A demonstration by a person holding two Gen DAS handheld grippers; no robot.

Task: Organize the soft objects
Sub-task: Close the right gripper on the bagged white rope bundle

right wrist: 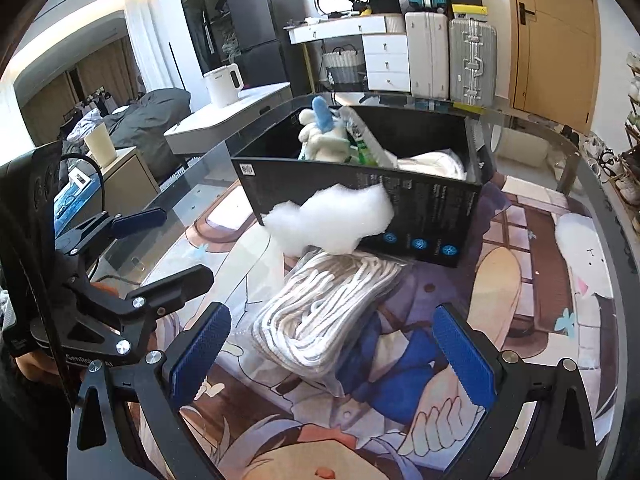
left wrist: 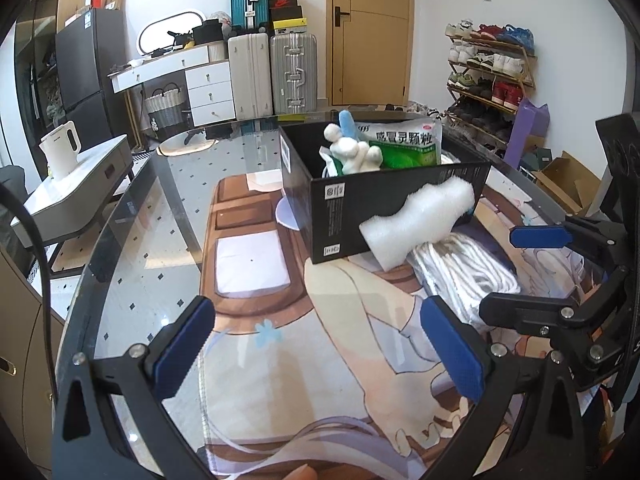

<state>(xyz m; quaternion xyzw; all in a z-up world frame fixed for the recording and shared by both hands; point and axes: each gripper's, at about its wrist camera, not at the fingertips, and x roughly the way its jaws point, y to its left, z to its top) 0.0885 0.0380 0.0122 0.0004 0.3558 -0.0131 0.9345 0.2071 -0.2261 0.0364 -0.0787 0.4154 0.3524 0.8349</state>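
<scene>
Hovering wide apart, both claws (left wrist: pixel 320 354) (right wrist: pixel 332 354) flank bagged rope (right wrist: pixel 328 312) beside box (right wrist: pixel 420 208).

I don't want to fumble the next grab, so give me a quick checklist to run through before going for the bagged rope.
1. Right gripper open: ok.
2. Left gripper open and holding nothing: ok.
3. Bagged rope between the right gripper's fingers: not ok, it lies ahead of them.
4. White foam piece clear of the rope: not ok, it rests against the rope's far end.
5. Room left in the black box: ok.
</scene>
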